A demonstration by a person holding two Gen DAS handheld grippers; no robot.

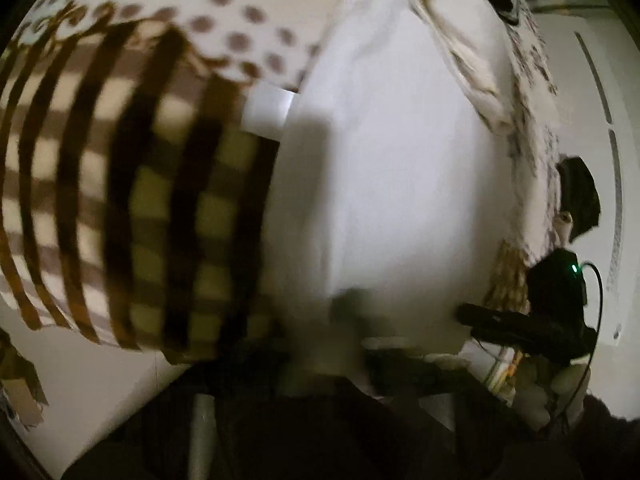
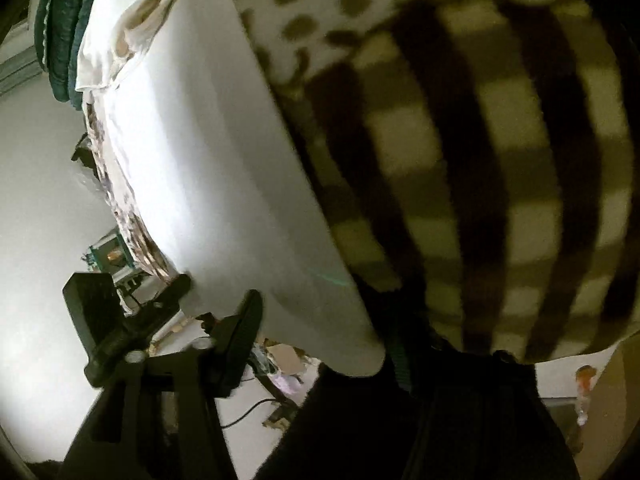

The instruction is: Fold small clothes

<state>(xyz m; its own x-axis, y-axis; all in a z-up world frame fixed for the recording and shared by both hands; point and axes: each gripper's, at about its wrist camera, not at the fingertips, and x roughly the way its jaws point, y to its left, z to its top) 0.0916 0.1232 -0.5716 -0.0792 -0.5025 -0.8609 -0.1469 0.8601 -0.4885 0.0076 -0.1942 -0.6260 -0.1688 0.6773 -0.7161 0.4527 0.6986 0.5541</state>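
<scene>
A small garment with a brown-and-cream check and a dotted white part (image 1: 160, 184) hangs close in front of the left wrist camera, blurred. It also fills the right side of the right wrist view (image 2: 480, 180). The white table top (image 1: 400, 160) lies behind it and shows in the right wrist view (image 2: 224, 160). The left gripper's own fingers are hidden in dark blur at the bottom. The left gripper (image 2: 208, 312) shows in the right wrist view, jaws apart over the table edge. The right gripper shows dimly at the right of the left wrist view (image 1: 520, 320).
A crumpled white cloth (image 1: 452, 36) lies at the far end of the table, also in the right wrist view (image 2: 120, 36). A patterned cloth (image 2: 120, 208) hangs along the table edge. Green knit fabric (image 2: 60, 28) is beyond it.
</scene>
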